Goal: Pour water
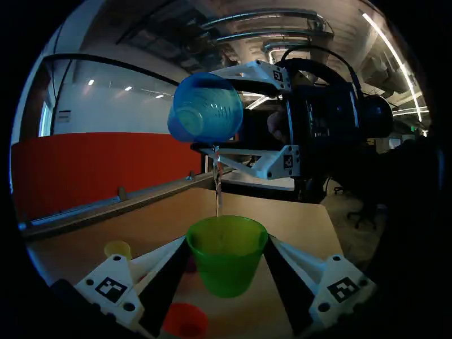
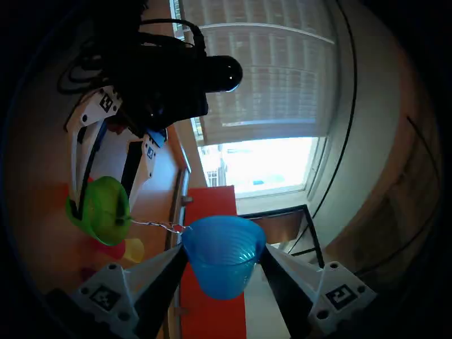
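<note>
In the left gripper view my left gripper (image 1: 226,257) is shut on a green cup (image 1: 227,261), held upright above the wooden table (image 1: 294,220). Above it the right gripper (image 1: 240,116) holds a blue cup (image 1: 204,108) tipped on its side, and a thin stream of water (image 1: 217,186) falls from its rim into the green cup. In the right gripper view my right gripper (image 2: 223,263) is shut on the blue cup (image 2: 223,261). Water (image 2: 155,224) runs from it toward the green cup (image 2: 100,209), which the left gripper (image 2: 107,198) holds.
A small yellow cup (image 1: 117,248) and a red cup (image 1: 185,320) stand on the table below the green cup. An orange partition (image 1: 101,164) runs along the table's far edge. A bright window (image 2: 260,161) is behind in the right gripper view.
</note>
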Demonstrator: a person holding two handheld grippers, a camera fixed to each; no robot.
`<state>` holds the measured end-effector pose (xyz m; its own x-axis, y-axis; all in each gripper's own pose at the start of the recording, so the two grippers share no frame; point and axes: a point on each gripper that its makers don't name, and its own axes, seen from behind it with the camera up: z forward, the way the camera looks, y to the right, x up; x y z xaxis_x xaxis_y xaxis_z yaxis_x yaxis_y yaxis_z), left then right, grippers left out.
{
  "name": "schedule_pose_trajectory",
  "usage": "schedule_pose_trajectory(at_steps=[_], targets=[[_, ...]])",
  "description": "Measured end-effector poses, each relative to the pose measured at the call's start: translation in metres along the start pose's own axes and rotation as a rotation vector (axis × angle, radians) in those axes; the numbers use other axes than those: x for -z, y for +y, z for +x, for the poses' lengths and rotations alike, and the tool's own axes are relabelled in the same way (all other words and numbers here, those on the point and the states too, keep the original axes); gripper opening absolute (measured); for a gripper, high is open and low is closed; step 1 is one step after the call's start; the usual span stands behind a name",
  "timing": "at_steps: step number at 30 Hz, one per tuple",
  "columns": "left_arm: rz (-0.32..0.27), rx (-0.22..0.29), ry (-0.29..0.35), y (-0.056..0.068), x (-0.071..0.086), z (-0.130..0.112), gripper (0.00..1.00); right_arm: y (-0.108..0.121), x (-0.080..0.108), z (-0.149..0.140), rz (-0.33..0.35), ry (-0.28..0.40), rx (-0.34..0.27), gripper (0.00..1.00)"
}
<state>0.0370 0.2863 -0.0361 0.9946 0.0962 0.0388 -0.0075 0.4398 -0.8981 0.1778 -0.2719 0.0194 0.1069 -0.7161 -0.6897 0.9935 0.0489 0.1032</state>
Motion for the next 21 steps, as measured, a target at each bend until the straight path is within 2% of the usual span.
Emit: schedule_pose_trajectory(at_steps=[21], targets=[[0.004, 0.003, 0.01, -0.0005, 0.0004, 0.0024, 0.87, 0.0048, 0.0001, 0.0077, -0.016, 0.006, 0.095, 0.89]])
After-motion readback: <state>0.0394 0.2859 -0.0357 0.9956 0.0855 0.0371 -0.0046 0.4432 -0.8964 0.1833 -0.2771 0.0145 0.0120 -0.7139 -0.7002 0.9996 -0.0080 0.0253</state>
